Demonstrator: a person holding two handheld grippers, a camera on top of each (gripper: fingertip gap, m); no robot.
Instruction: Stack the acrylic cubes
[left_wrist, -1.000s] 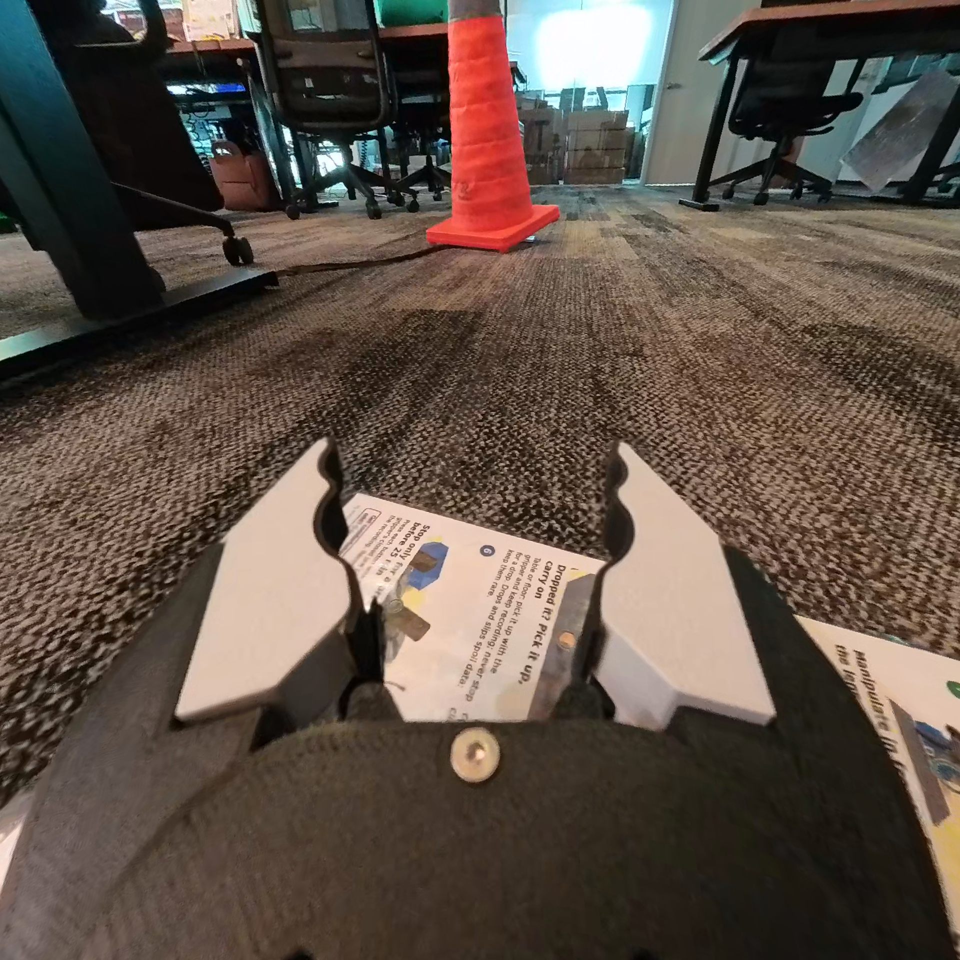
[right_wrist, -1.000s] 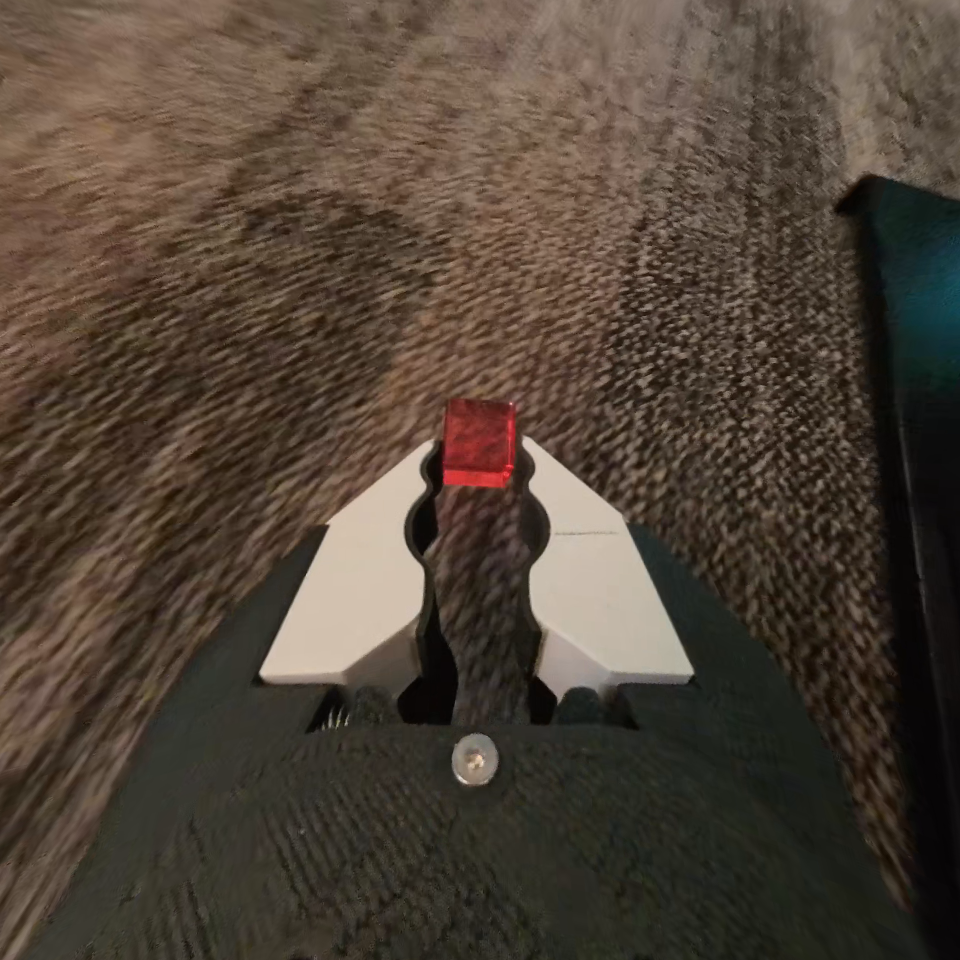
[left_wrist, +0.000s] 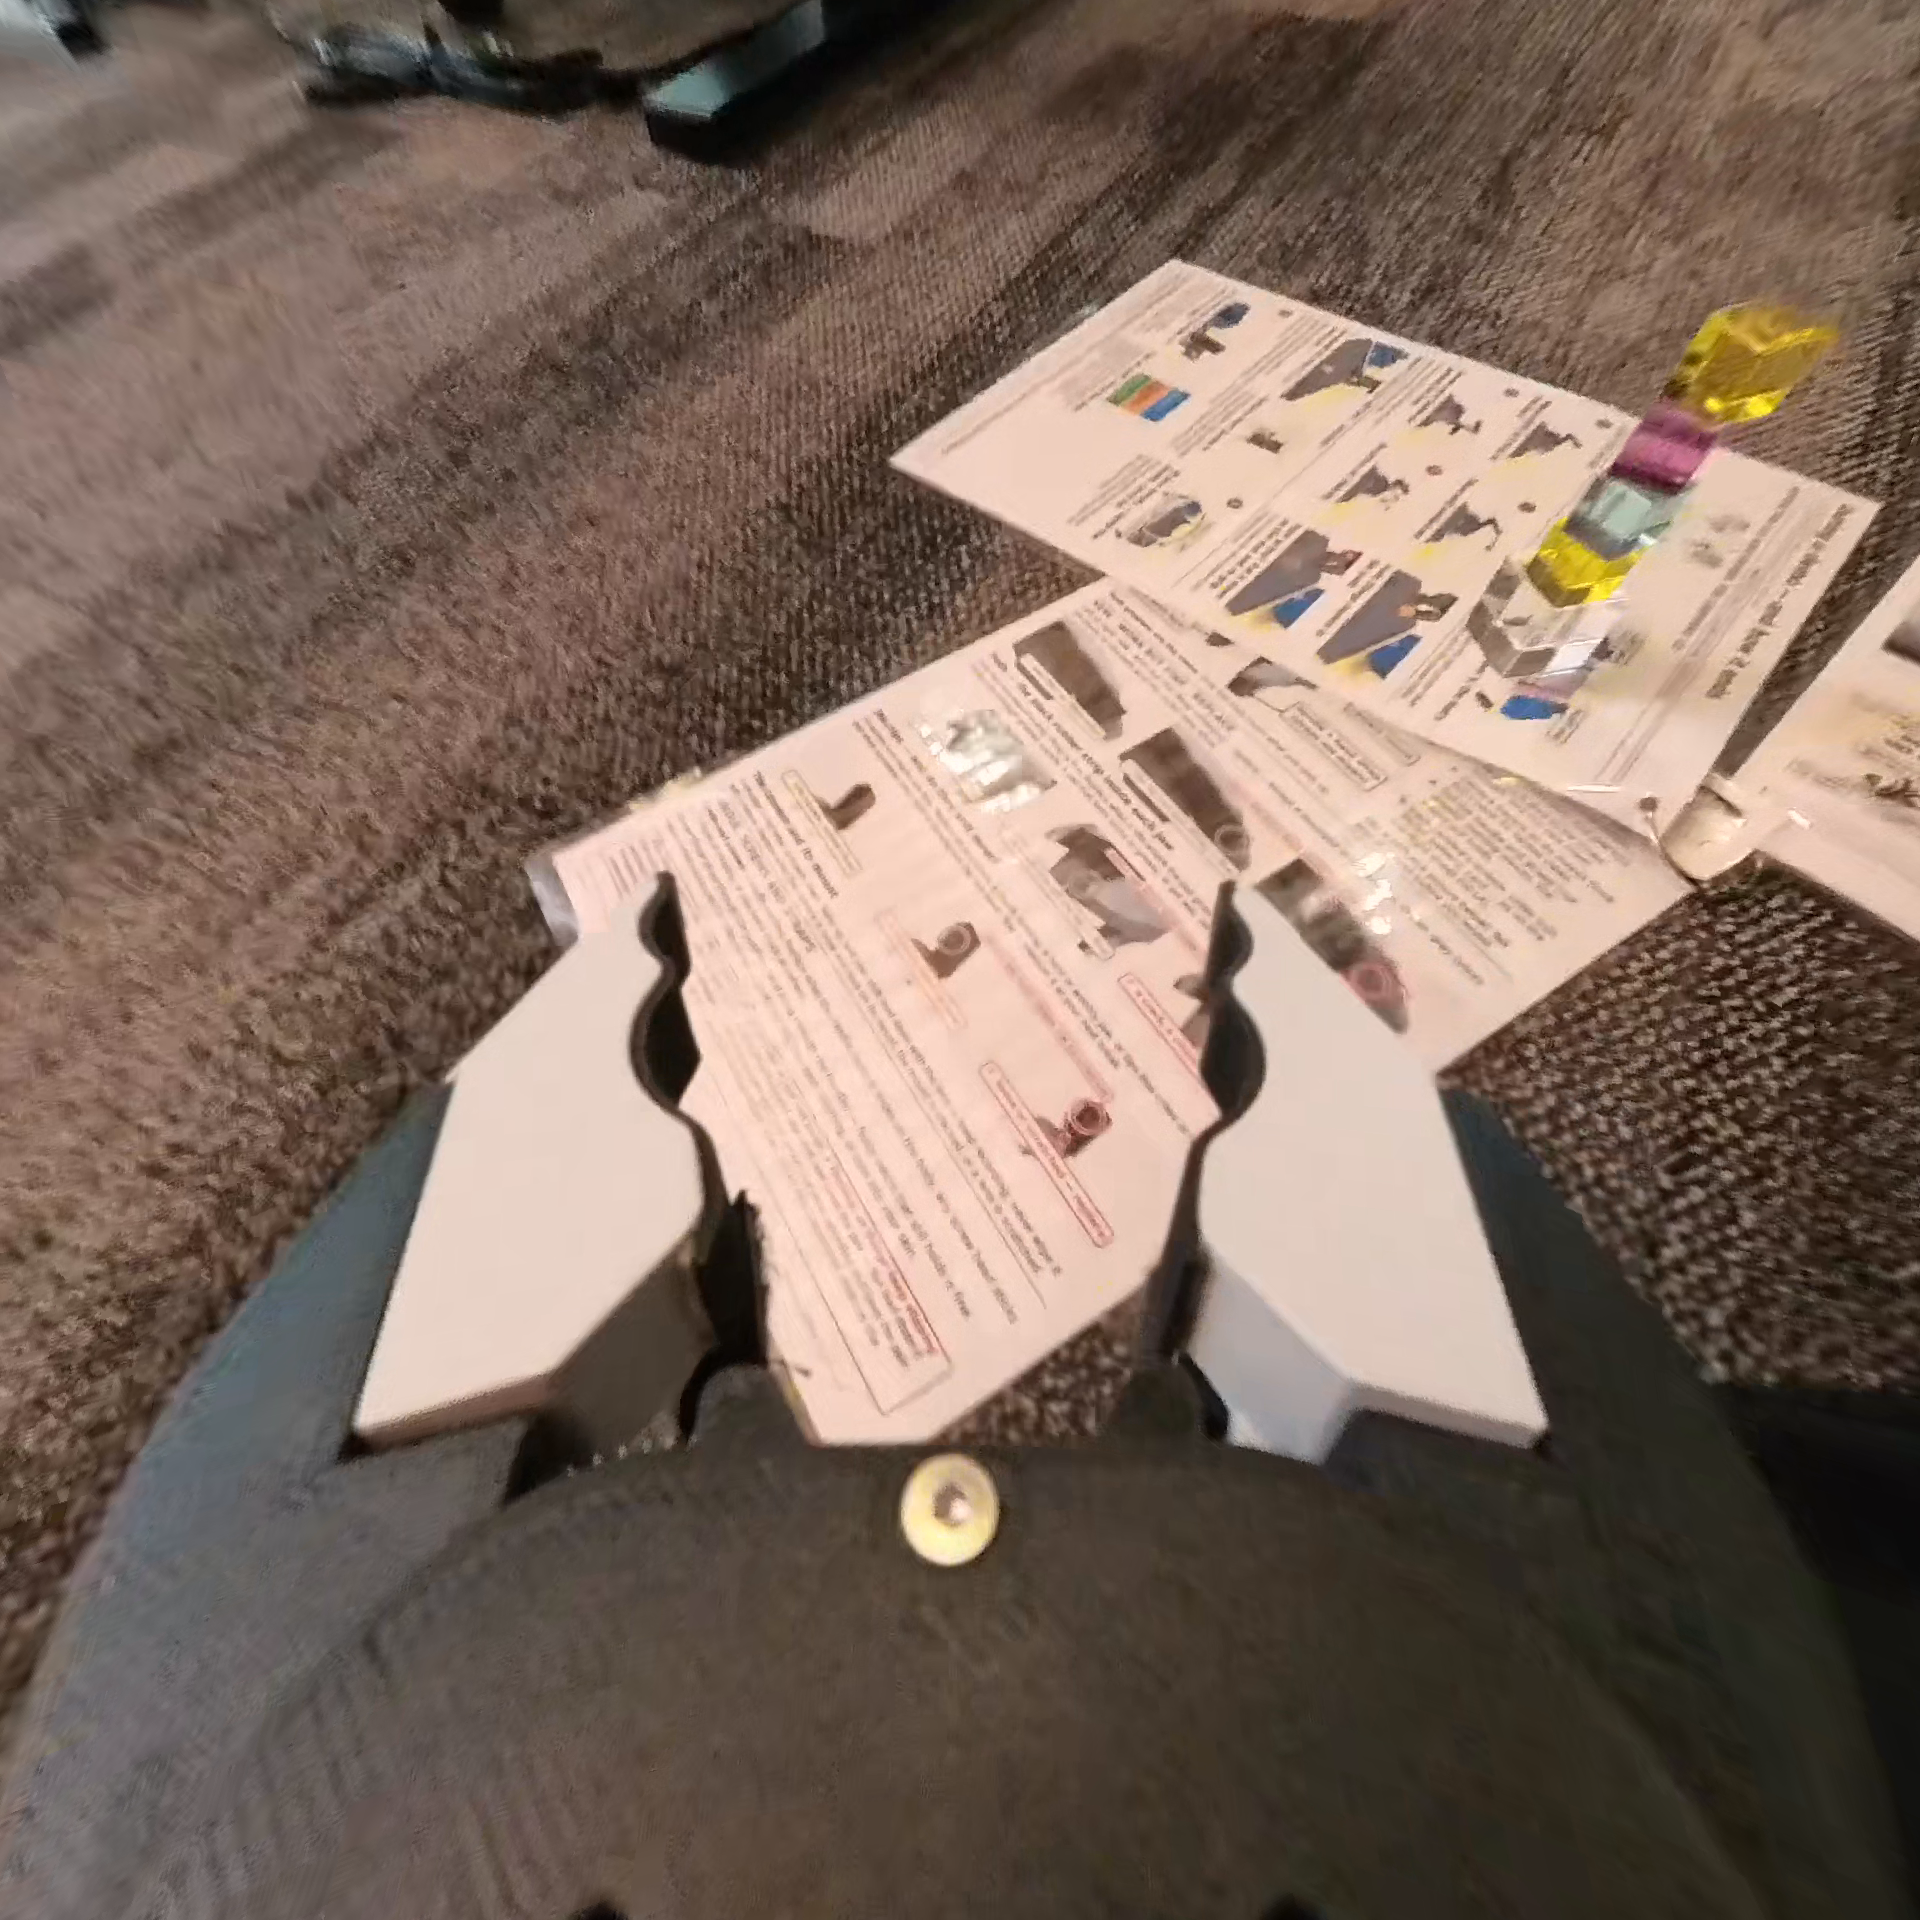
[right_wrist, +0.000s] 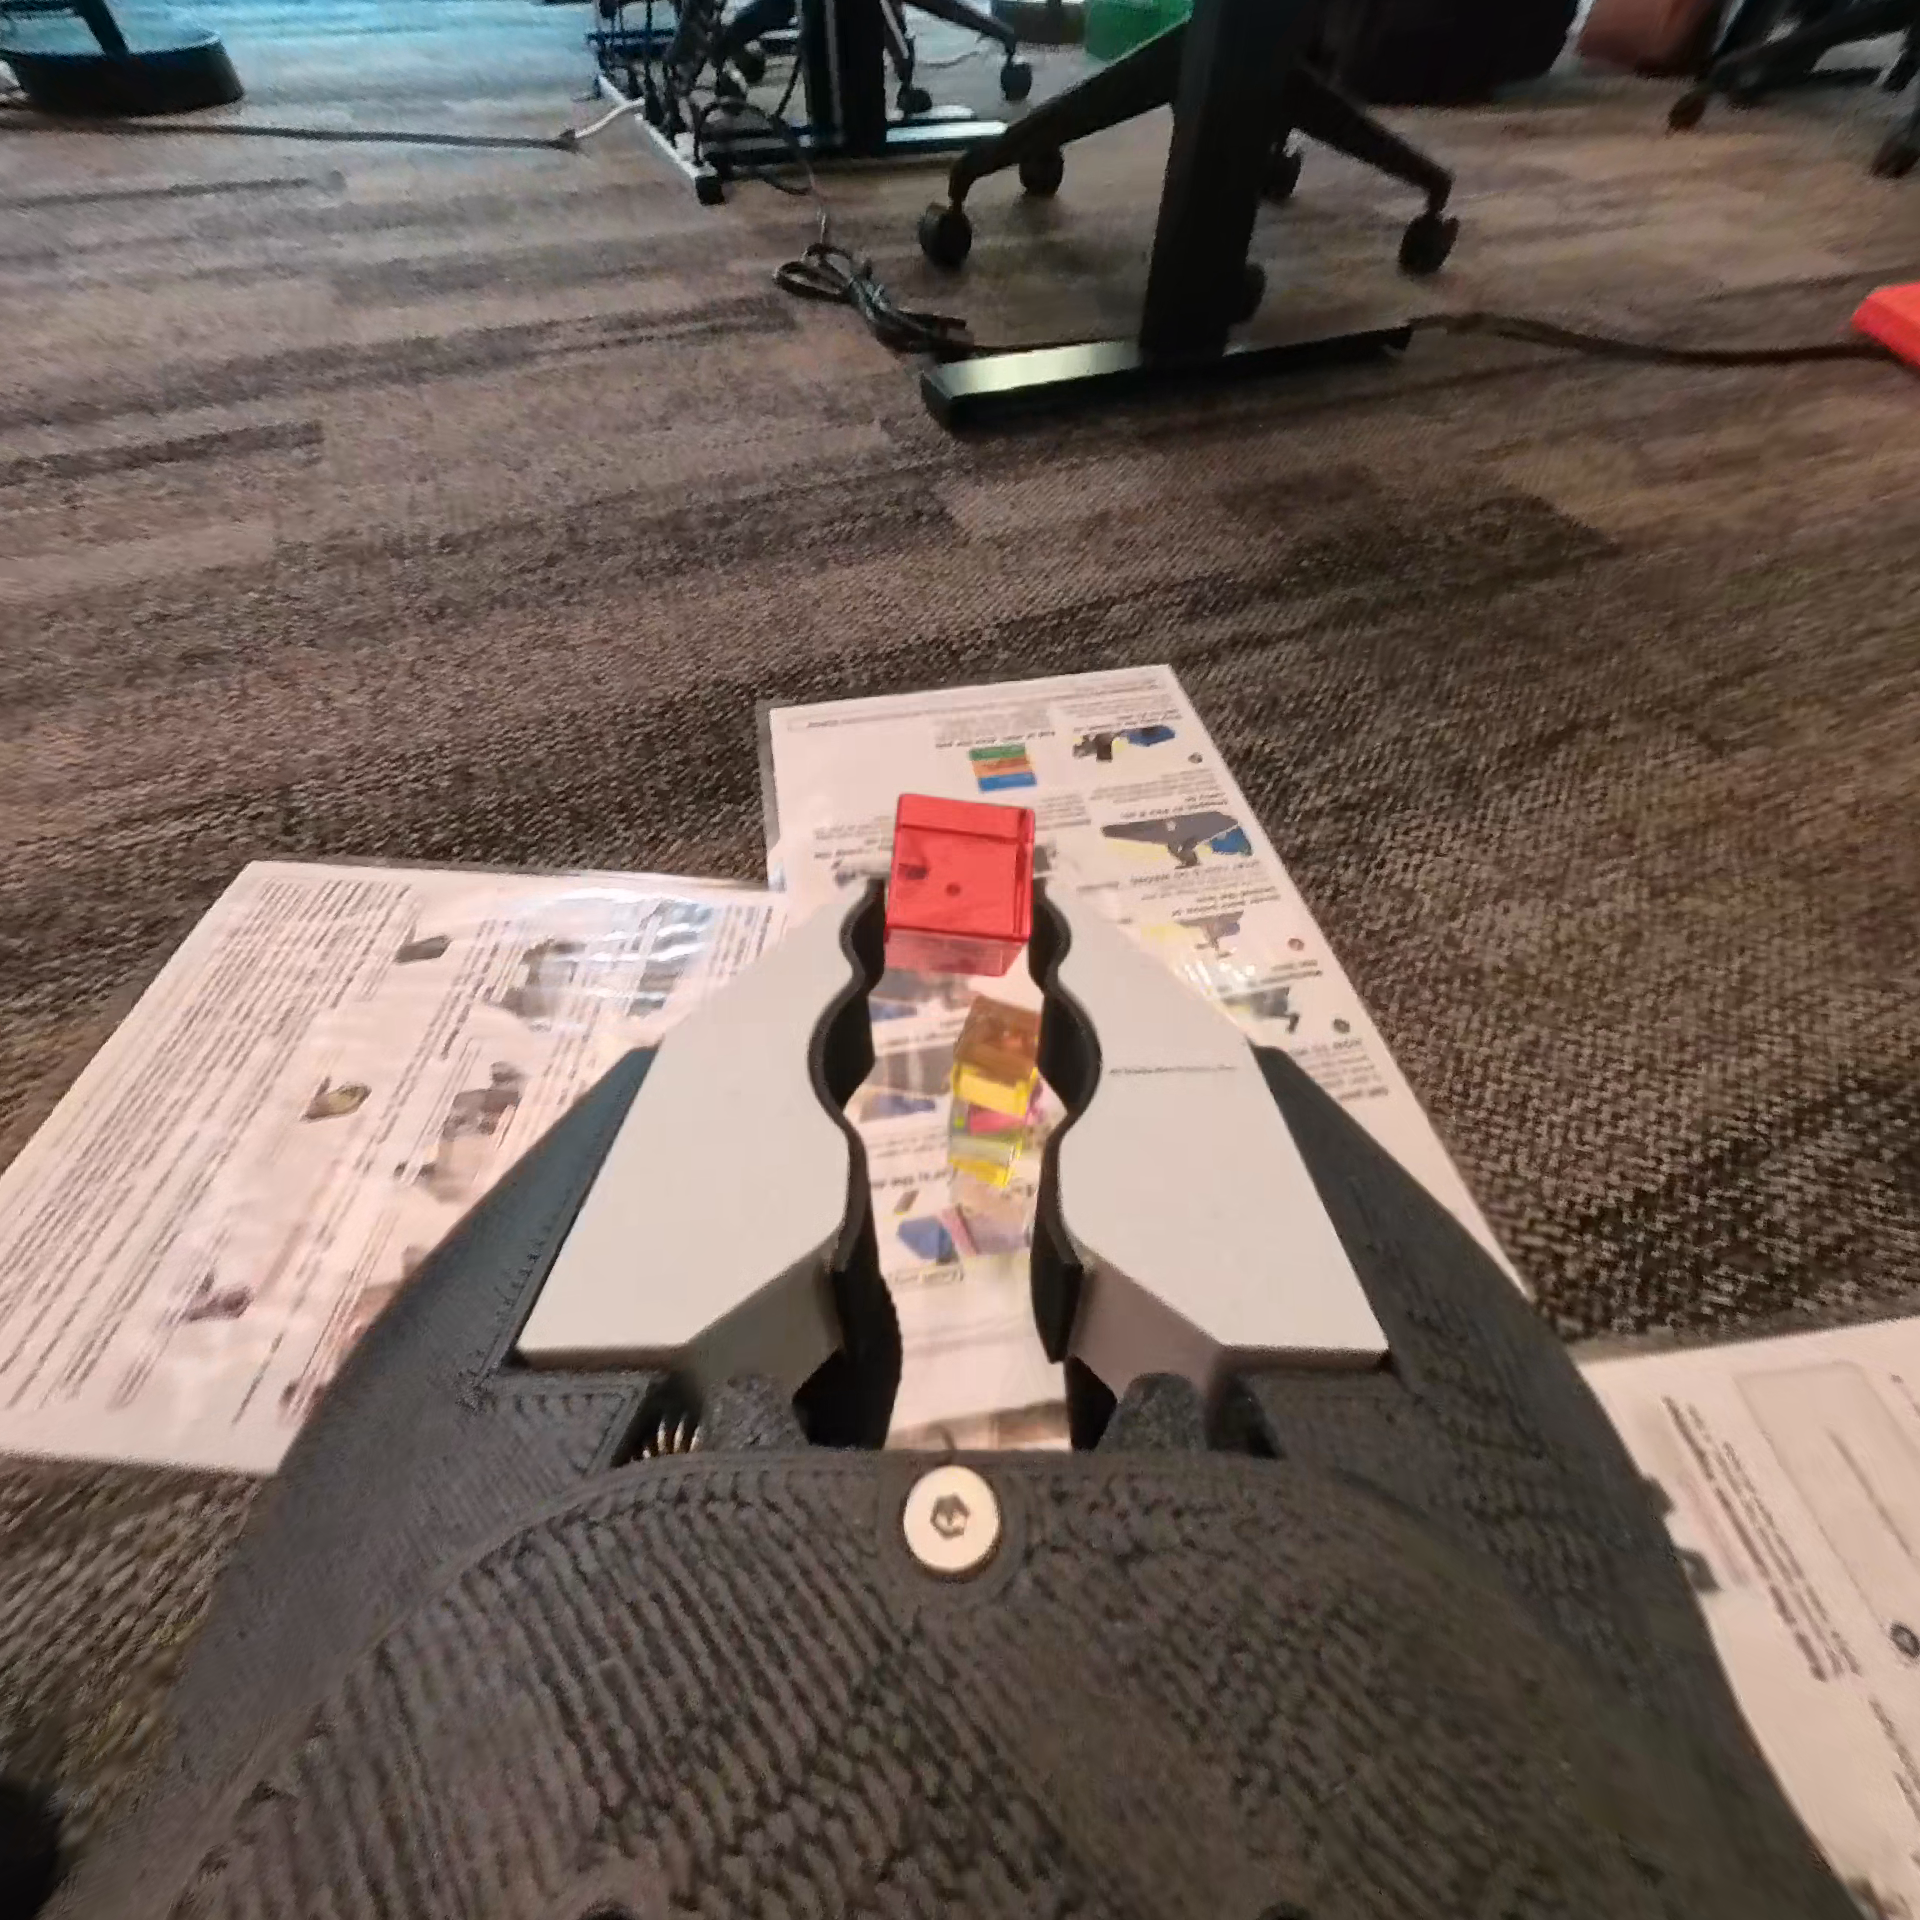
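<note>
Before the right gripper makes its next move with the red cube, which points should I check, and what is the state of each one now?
1. Red cube gripped at the tips of the right gripper: ok.
2. Stack of coloured cubes standing on the printed sheet: ok, though it leans.
3. Cube exactly above the stack: cannot tell; the stack shows between the fingers, nearer the camera.
4. Left gripper open and empty, away from the stack: ok.
5. Sharp view of the stack: not ok, blurred.
</note>
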